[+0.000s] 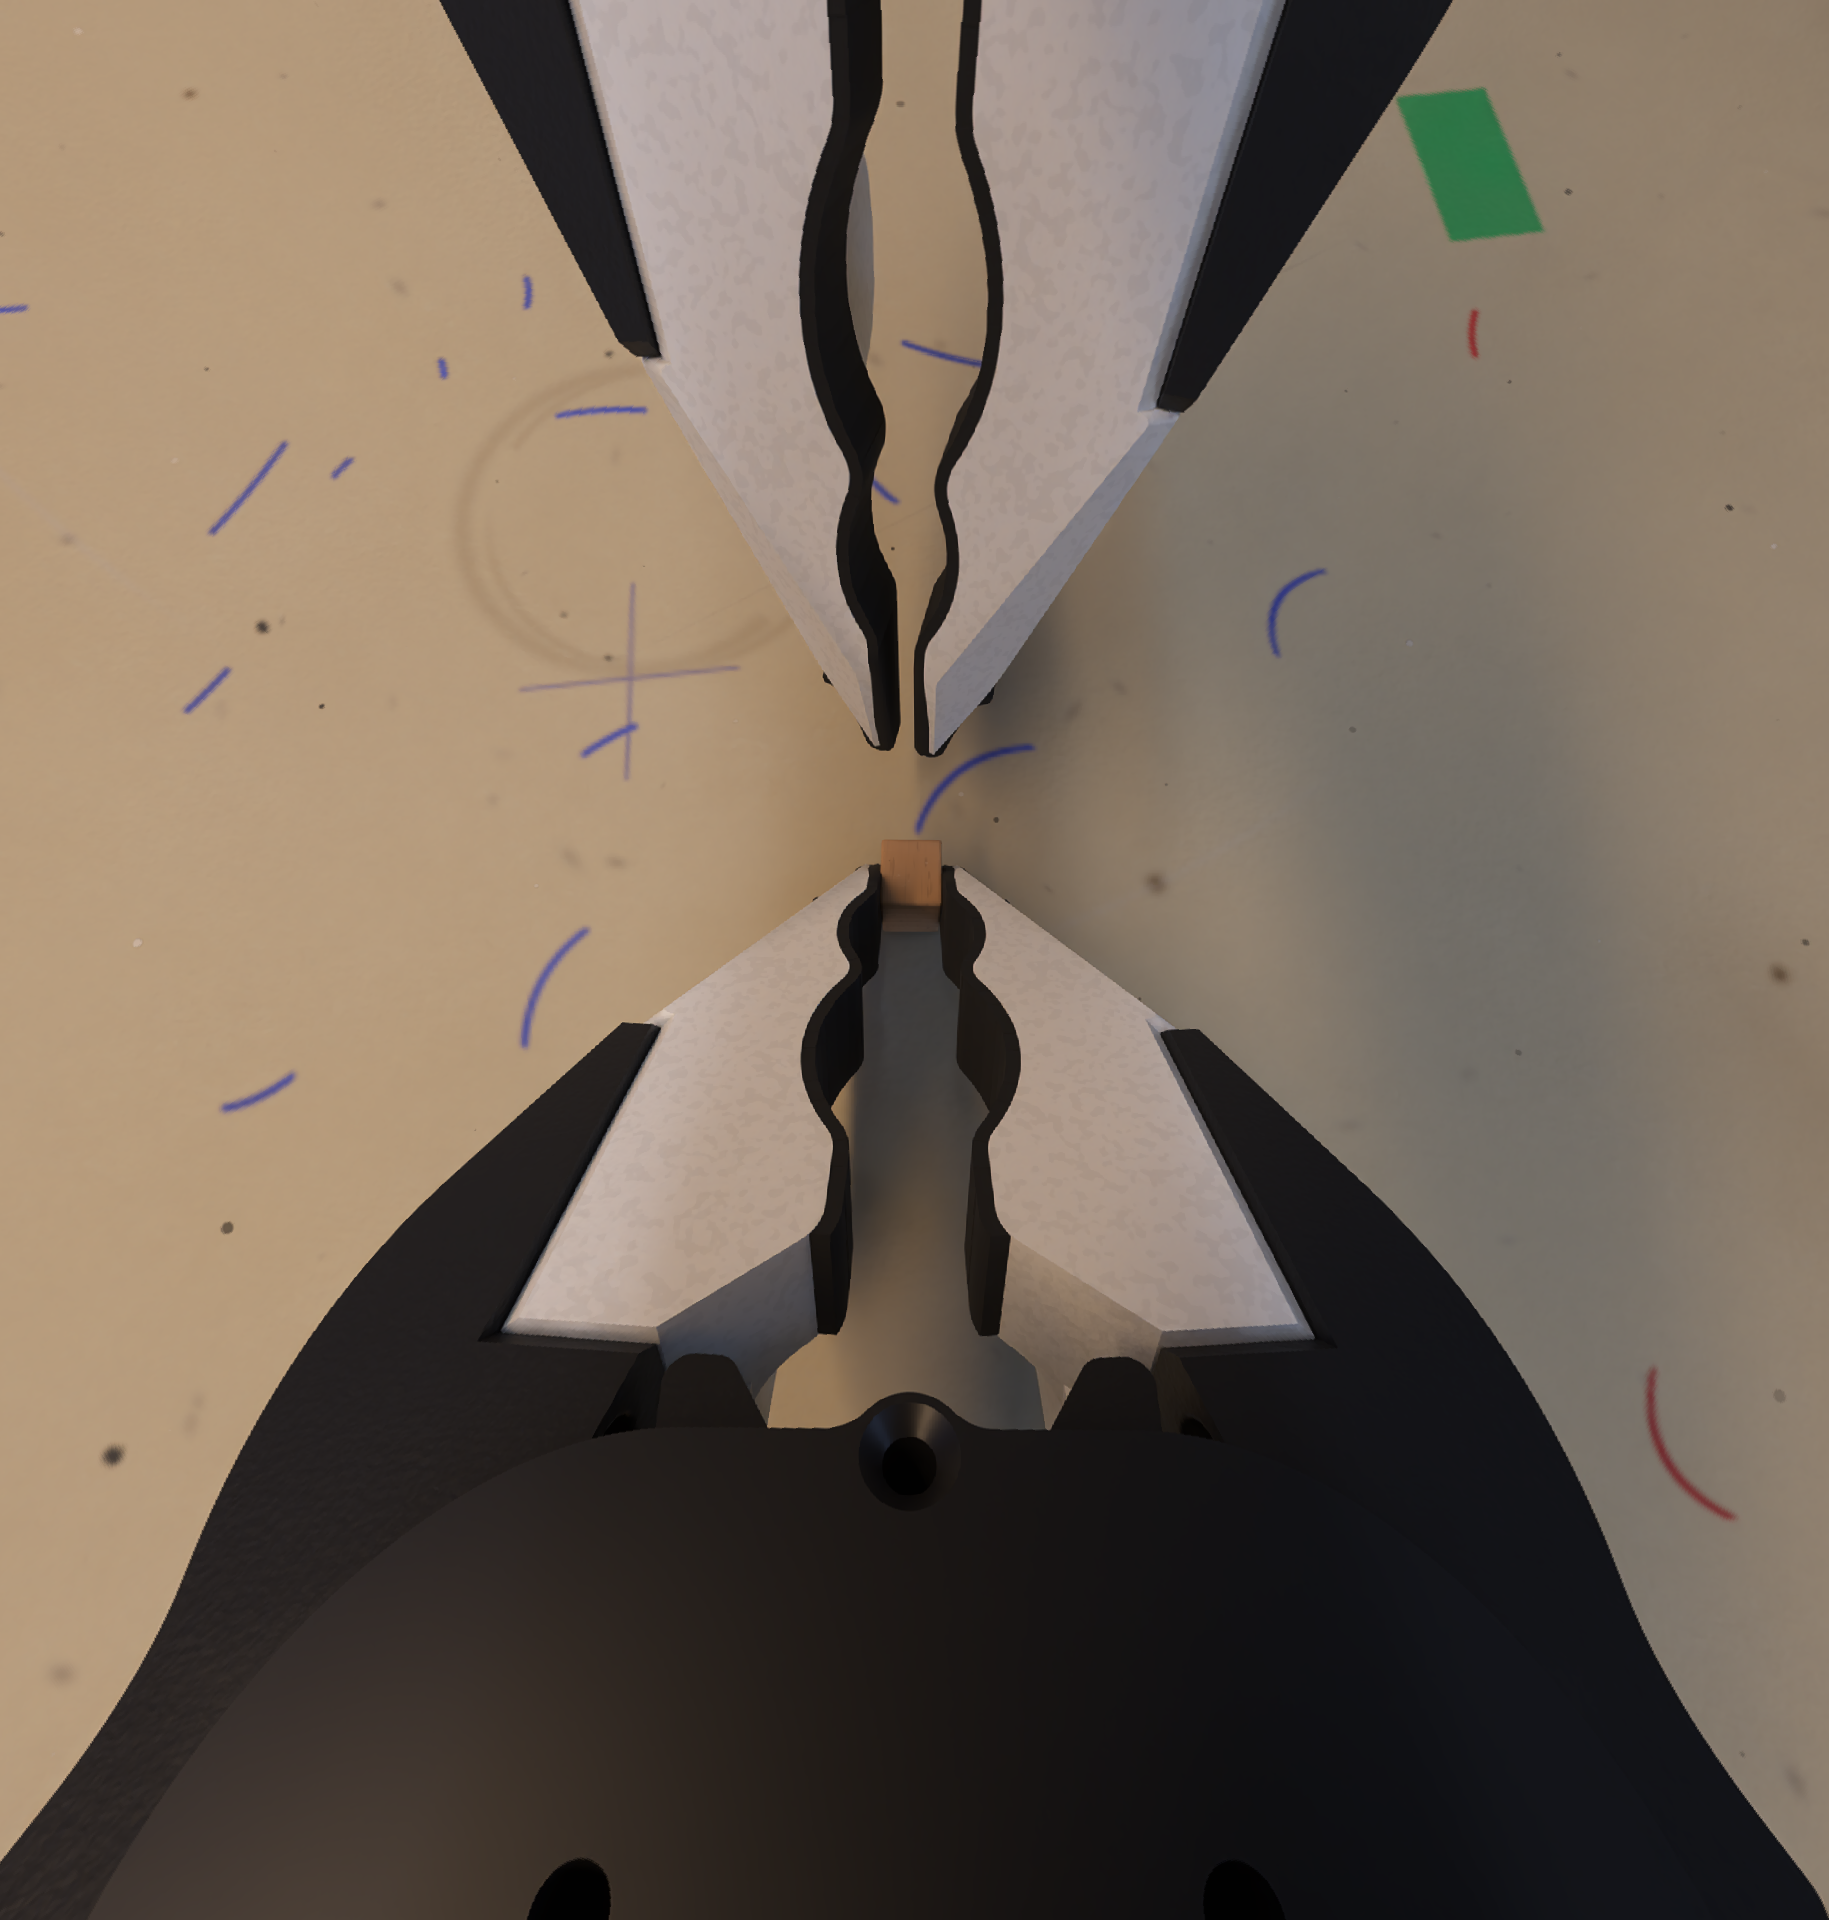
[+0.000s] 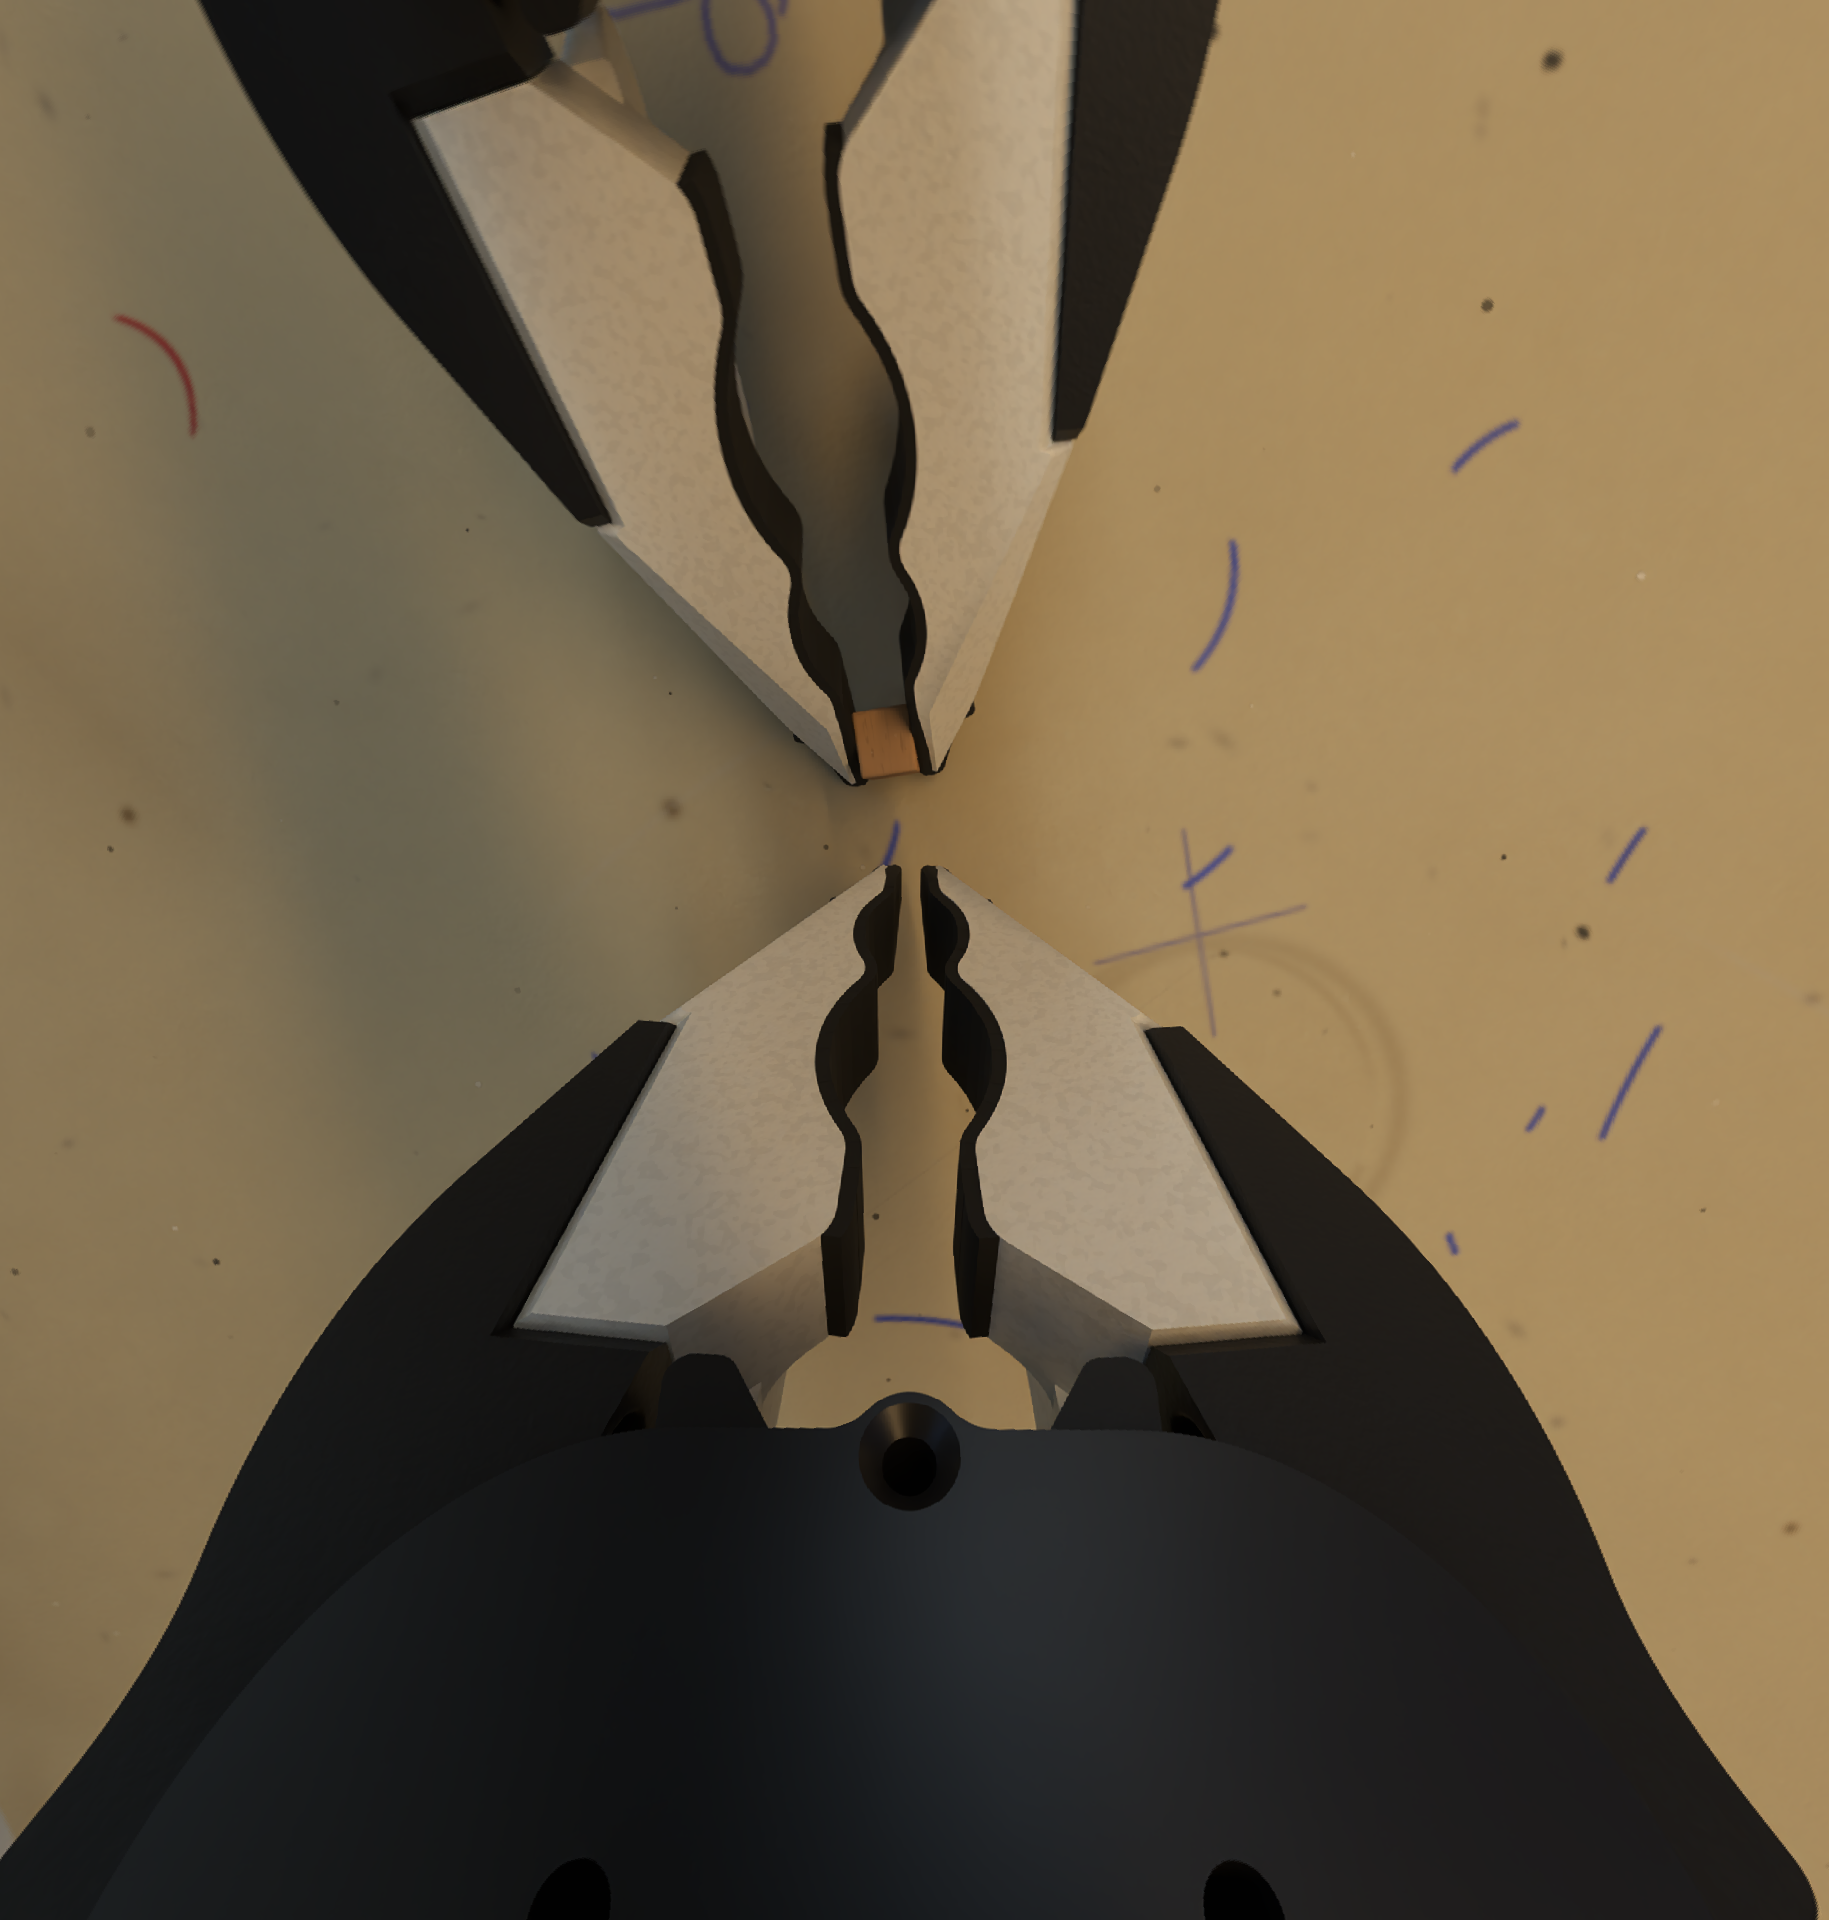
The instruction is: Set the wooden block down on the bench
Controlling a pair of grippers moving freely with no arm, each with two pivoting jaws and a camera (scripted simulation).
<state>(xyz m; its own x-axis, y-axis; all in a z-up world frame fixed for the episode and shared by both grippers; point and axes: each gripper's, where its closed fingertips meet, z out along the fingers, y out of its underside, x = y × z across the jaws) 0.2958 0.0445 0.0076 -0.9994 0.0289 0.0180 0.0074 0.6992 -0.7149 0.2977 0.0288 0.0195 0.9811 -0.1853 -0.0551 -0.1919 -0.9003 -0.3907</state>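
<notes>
A small wooden block (image 1: 911, 871) is pinched between the fingertips of my left gripper (image 1: 911, 878), above the tan bench (image 1: 266, 831). It also shows in the right wrist view (image 2: 882, 744), held by the left gripper (image 2: 882, 767) at the top of that view. My right gripper (image 2: 911, 873) is shut and empty, its tips facing the block with a short gap between. In the left wrist view the right gripper (image 1: 910, 740) points down from the top, tips just beyond the block. I cannot tell how high the block is over the bench.
The bench bears blue pen strokes (image 1: 248, 488), a blue cross (image 1: 629, 681), a faint ring stain (image 1: 598, 540), red arcs (image 1: 1679, 1455) and dark specks. A green rectangle (image 1: 1469, 164) lies flat at the far right in the left wrist view.
</notes>
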